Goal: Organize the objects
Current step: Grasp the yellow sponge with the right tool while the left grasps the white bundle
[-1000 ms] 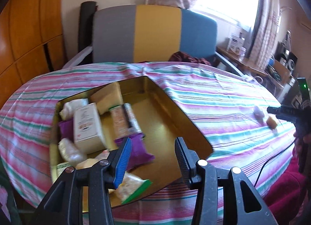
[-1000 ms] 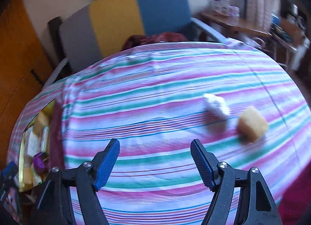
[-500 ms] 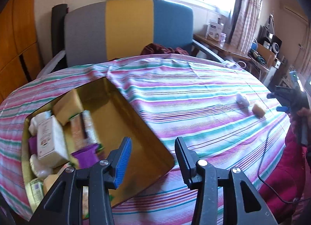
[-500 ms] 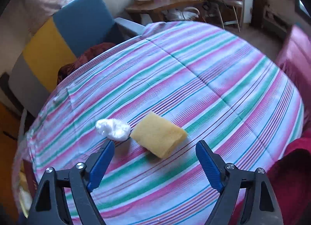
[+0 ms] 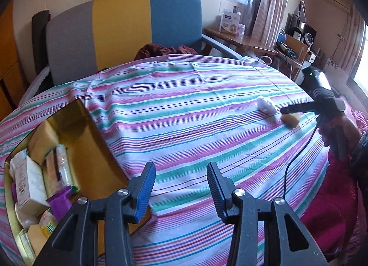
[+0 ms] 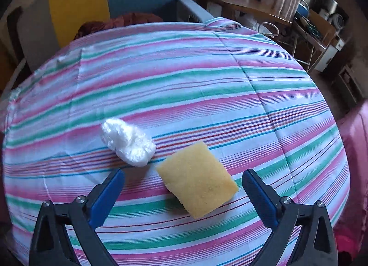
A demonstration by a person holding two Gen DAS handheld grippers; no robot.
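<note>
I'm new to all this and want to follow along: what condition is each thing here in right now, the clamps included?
Right gripper: open, jaws just widened, straddling the sponge without pressing it.
Left gripper: open, nothing between its fingers.
Yellow sponge: lying flat on the cloth, not gripped.
White wad: loose on the cloth, beside the sponge.
Gold tin: open, already holding several packets.
Striped tablecloth: spread, slightly wrinkled.
</note>
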